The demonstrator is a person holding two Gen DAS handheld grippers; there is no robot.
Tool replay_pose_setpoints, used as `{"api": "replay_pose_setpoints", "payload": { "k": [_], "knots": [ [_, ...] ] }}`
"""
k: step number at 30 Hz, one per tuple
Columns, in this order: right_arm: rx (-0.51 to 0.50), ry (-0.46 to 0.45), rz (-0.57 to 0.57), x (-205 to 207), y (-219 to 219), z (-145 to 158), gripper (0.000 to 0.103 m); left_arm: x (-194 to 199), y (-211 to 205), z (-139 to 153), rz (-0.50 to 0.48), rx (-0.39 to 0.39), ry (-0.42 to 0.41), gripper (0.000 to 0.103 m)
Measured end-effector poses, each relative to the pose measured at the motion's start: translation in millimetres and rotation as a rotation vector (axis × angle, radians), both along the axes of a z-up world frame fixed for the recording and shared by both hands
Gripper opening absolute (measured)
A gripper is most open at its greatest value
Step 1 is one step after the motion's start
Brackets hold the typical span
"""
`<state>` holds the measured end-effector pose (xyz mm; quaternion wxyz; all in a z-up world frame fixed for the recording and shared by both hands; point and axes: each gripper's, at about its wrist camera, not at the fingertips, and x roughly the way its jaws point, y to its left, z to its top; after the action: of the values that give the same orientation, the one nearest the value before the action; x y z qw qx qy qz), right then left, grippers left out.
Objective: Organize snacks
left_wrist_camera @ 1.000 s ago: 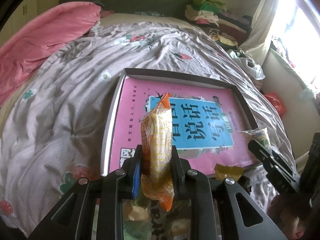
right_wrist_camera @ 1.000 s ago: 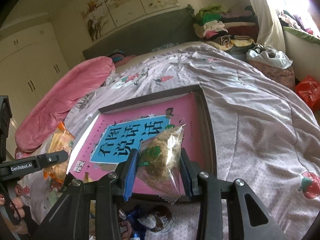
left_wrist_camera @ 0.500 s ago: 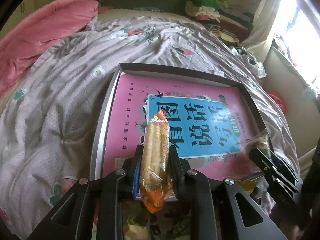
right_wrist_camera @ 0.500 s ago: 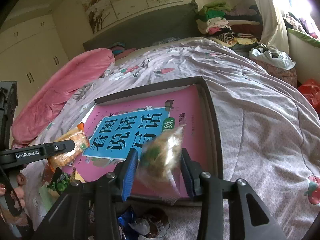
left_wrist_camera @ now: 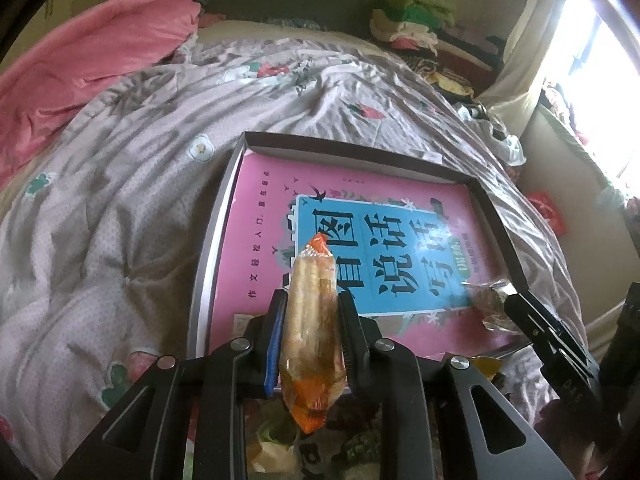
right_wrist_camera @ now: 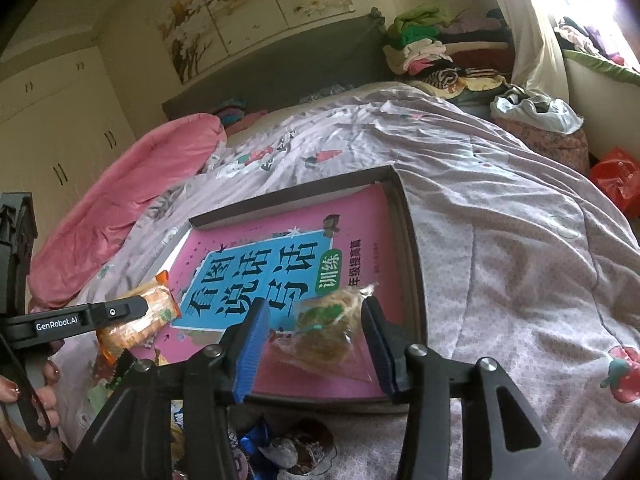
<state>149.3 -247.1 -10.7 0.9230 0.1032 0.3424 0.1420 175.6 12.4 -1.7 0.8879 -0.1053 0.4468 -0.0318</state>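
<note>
Blue-padded fingers [left_wrist_camera: 275,344] of the left gripper [left_wrist_camera: 312,312] pinched an orange snack pack [left_wrist_camera: 312,332] above the near edge of the tray [left_wrist_camera: 218,216]. The right gripper [right_wrist_camera: 316,320] stood spread around a clear snack bag [right_wrist_camera: 328,332] near the tray's near right corner, on the pink book [right_wrist_camera: 360,224].

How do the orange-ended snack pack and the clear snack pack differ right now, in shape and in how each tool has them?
The orange-ended pack is long and narrow; the clear pack is wider and flatter.
The left tool clamps the orange-ended pack upright; the right tool is open, the clear pack lying between its fingers on the pink book.
Both are over the box.
</note>
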Motion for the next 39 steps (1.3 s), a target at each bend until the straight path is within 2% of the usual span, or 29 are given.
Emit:
{"api": "replay_pose_setpoints", "payload": {
  "k": [11,13,24,28,39],
  "knots": [
    [-0.006,-0.047,0.052,-12,6,10,0.051,-12,8,14,0.000,-0.042,-0.041,0.037],
    [-0.003,-0.050,0.058,-13,7,12,0.051,-14,8,15,-0.001,-0.040,-0.044,0.042],
    [0.013,-0.073,0.099,-23,12,20,0.051,-32,7,23,-0.035,-0.062,-0.070,0.048],
    [0.012,-0.086,0.132,-30,18,24,0.051,-39,4,23,-0.057,-0.062,-0.071,0.054],
    [0.018,-0.088,0.207,-44,31,31,0.051,-55,-2,19,-0.098,-0.059,-0.053,0.054]
  ]
}}
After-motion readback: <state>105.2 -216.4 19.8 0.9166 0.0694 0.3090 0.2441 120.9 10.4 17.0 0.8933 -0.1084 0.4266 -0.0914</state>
